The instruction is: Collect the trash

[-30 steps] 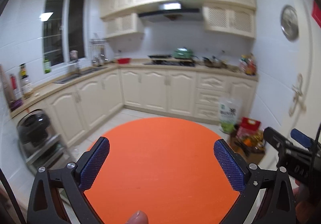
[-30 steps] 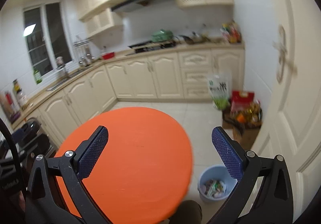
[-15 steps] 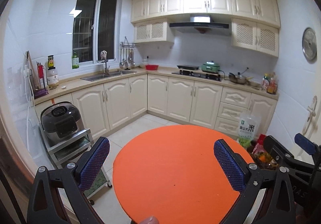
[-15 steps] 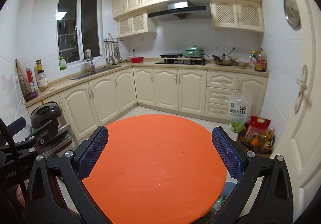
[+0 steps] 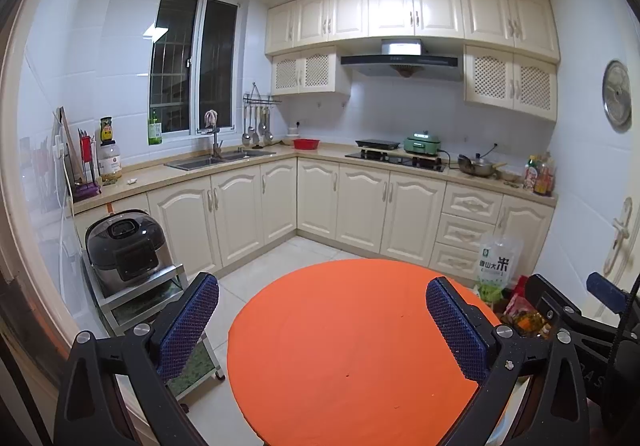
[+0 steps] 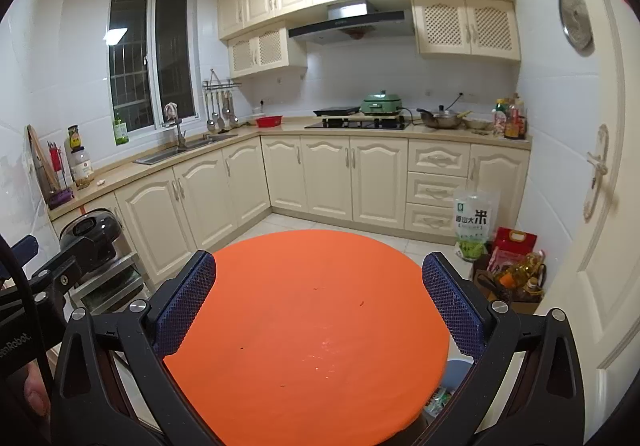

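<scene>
A round orange table (image 5: 352, 346) fills the lower middle of both wrist views. My left gripper (image 5: 322, 286) hangs open above its near edge, nothing between the blue pads. My right gripper (image 6: 319, 266) is open over the same table (image 6: 304, 326) and also empty. A few tiny dark crumbs (image 6: 362, 302) and a pale smear (image 6: 324, 346) mark the tabletop. A blue trash bin (image 6: 456, 370) with wrappers inside peeks out under the table's right edge, mostly hidden. The left view does not show the bin.
A rice cooker (image 5: 124, 246) sits on a metal rack at the left. At the right stand a rice bag (image 6: 474, 226), a box of oil bottles (image 6: 516, 278) and a white door (image 6: 600, 166). Cream cabinets (image 5: 360, 206) line the far walls, with tiled floor before them.
Both views have tilted up from the table and floor to look level across the kitchen. The bin has slid almost out of the right view. Both grippers stay open and empty.
</scene>
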The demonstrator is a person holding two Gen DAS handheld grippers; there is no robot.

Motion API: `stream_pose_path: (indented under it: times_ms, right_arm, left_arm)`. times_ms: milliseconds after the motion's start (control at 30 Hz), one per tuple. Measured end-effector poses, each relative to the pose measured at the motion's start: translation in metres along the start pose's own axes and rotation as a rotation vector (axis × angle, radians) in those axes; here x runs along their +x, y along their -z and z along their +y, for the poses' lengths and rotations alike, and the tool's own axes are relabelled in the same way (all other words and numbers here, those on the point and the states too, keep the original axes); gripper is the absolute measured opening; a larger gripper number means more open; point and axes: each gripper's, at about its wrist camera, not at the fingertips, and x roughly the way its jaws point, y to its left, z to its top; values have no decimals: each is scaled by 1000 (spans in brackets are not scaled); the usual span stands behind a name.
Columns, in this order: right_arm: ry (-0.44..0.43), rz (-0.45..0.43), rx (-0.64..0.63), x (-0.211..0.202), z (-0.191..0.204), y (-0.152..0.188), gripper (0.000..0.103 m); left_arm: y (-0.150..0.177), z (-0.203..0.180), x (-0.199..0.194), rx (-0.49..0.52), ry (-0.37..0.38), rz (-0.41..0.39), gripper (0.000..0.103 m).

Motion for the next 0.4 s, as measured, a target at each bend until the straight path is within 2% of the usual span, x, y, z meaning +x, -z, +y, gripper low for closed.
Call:
stream_pose_path:
  times_ms: [167, 400]
  right_arm:
    - [-1, -3, -1, -2, 1, 1, 103]
    - [-2, -15, -6, -4, 3, -2, 103]
  left_arm:
    - [-9, 10, 7, -1, 5, 2, 102]
    - [-10, 8, 3, 7, 16, -37, 102]
